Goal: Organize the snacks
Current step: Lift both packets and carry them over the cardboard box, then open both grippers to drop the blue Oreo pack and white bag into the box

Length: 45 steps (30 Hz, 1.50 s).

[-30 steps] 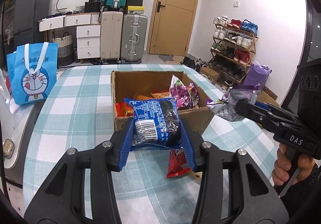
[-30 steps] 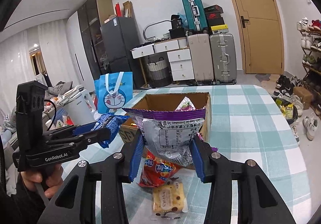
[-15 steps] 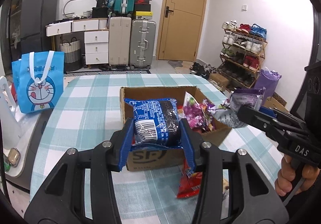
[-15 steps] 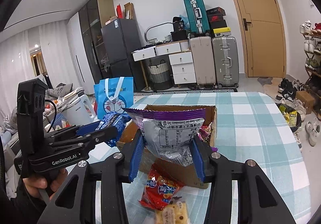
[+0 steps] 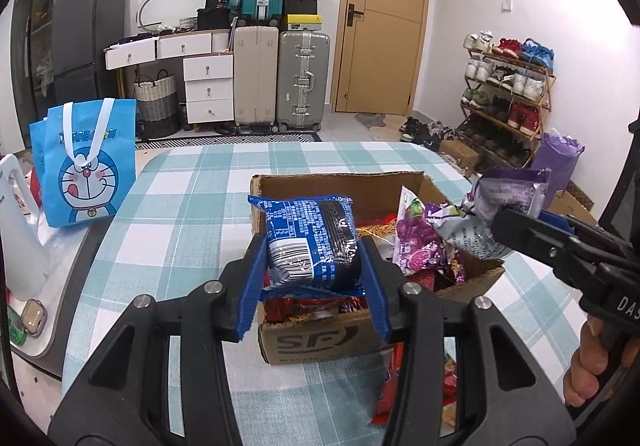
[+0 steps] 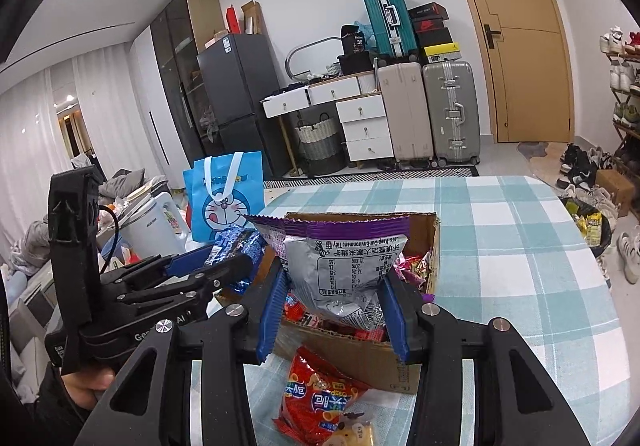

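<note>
Far left, a blue cartoon bag upright beside the checked table. Left gripper clamped on a blue packet, held above the near left part of the open cardboard box. Right gripper clenched on a silver-and-purple packet over the box's near edge. Red snack bag flat on the table, just in front of the box.

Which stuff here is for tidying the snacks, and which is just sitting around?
For the job: blue packet in left gripper; silver bag in right gripper; cardboard box; red packet.

Just around: cartoon bag, suitcases, shoe rack.
</note>
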Motion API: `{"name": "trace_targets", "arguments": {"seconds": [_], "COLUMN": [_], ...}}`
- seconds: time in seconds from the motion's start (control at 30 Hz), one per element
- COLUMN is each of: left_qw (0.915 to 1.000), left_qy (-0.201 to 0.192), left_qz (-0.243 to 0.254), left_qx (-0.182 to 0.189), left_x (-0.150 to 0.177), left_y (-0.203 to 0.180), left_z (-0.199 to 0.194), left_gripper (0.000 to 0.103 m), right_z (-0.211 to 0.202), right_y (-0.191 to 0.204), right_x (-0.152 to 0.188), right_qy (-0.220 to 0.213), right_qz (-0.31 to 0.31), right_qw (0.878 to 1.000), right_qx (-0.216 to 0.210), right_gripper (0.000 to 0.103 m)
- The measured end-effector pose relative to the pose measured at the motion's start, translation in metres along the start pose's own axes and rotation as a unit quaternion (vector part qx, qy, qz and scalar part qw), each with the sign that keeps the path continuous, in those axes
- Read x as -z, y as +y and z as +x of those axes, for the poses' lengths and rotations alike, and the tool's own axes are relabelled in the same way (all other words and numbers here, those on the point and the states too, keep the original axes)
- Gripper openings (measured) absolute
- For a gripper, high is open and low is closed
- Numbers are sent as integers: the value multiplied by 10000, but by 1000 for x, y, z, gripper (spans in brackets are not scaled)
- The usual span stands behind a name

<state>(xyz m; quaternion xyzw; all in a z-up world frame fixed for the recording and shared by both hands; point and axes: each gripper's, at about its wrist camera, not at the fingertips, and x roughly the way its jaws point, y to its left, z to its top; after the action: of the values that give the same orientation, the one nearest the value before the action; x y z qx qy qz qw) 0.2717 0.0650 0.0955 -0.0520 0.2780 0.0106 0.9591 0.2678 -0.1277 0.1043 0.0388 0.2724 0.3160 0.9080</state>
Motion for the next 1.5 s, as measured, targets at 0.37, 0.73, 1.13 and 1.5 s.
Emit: {"name": "trace_targets", "arguments": {"seconds": [0.37, 0.73, 1.13, 1.5], "left_qw": [9999, 9998, 9993, 9995], "left_qy": [-2, 136, 267, 238], "left_qz": [108, 26, 76, 59], "left_qx": [-79, -171, -241, -207], "left_x": [-7, -9, 1, 1], "left_y": [-8, -3, 0, 9], "left_z": [18, 42, 64, 53], "left_gripper": [42, 42, 43, 60], "right_z": [21, 45, 74, 80], "right_y": [-16, -18, -13, -13], "right_x": [-12, -22, -36, -37], "right_qy": [164, 299, 366, 385], "right_qz": [432, 641, 597, 449], "right_qw": [9987, 9970, 9975, 9982], "right_qx": [-193, -300, -9, 70], "right_gripper": [45, 45, 45, 79]}}
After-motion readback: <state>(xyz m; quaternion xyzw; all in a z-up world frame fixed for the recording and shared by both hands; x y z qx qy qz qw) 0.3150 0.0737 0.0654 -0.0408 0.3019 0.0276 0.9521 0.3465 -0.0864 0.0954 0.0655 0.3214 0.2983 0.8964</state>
